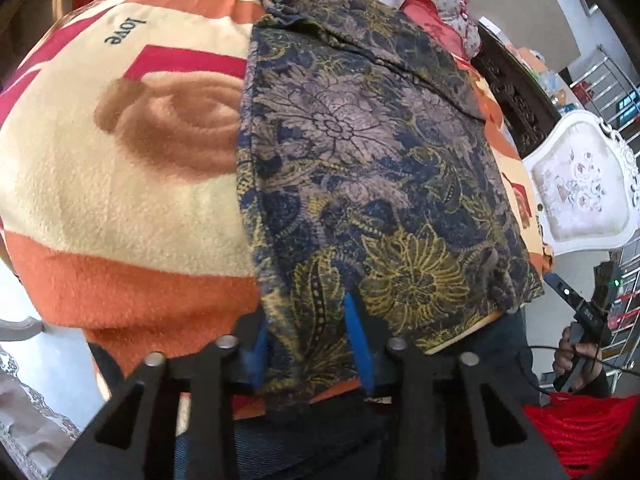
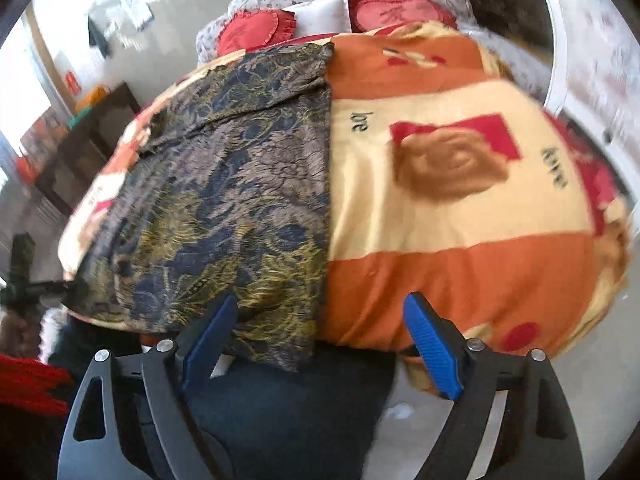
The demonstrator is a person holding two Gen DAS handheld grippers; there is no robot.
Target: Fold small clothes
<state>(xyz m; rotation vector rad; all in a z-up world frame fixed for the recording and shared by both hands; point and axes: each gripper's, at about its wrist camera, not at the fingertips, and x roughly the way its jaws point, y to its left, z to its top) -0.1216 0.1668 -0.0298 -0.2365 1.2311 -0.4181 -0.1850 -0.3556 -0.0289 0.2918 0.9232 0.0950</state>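
A dark blue, yellow and mauve floral garment (image 1: 360, 152) lies flat on an orange and cream blanket (image 1: 120, 184). Its near hem hangs over the blanket's front edge. My left gripper (image 1: 310, 346) has a bunched fold of that hem squeezed between its blue pads (image 1: 360, 344). In the right wrist view the same garment (image 2: 240, 200) covers the blanket's left part. My right gripper (image 2: 320, 344) stands open at the front edge, its blue pads (image 2: 432, 352) wide apart. The garment's near right corner hangs between them, not gripped. A hand holds the right gripper (image 1: 580, 312) at the far right of the left wrist view.
Red heart cushions (image 2: 252, 32), a white pillow (image 2: 320, 16) and grey floral bedding lie beyond the blanket. A white ornate chair (image 1: 580, 184) and a dark wooden cabinet (image 1: 516, 96) stand to the side. The person's dark trousers (image 2: 288, 408) and red knitwear (image 1: 580, 428) are below.
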